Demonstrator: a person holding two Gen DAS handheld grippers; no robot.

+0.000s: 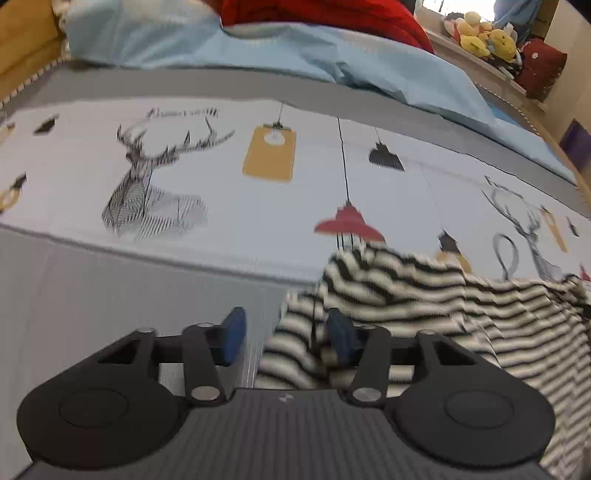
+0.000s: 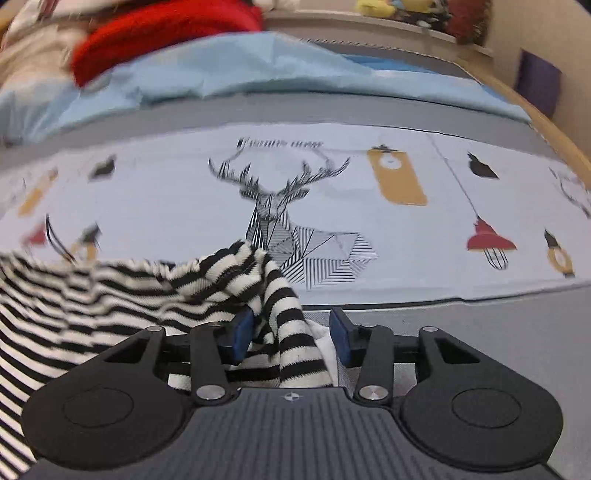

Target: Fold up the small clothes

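A black-and-white striped garment (image 1: pixel 424 295) lies rumpled on the bed, at the right of the left wrist view and the left of the right wrist view (image 2: pixel 110 295). My left gripper (image 1: pixel 287 334) is open above the garment's left edge. Its right pad (image 1: pixel 340 336) is over the stripes and its left pad (image 1: pixel 234 334) is over bare grey sheet. My right gripper (image 2: pixel 291 334) is open too. A raised fold of the striped cloth (image 2: pixel 291 325) stands between its pads, close against the left pad (image 2: pixel 242 334) and apart from the right one (image 2: pixel 340 334).
The bed carries a pale printed sheet (image 1: pixel 221 206) with deer heads and hanging lamps, bordered in grey. A light blue quilt (image 1: pixel 258 48) and red bedding (image 1: pixel 314 14) are bunched at the far side. Plush toys (image 1: pixel 484 33) sit on a ledge at the far right.
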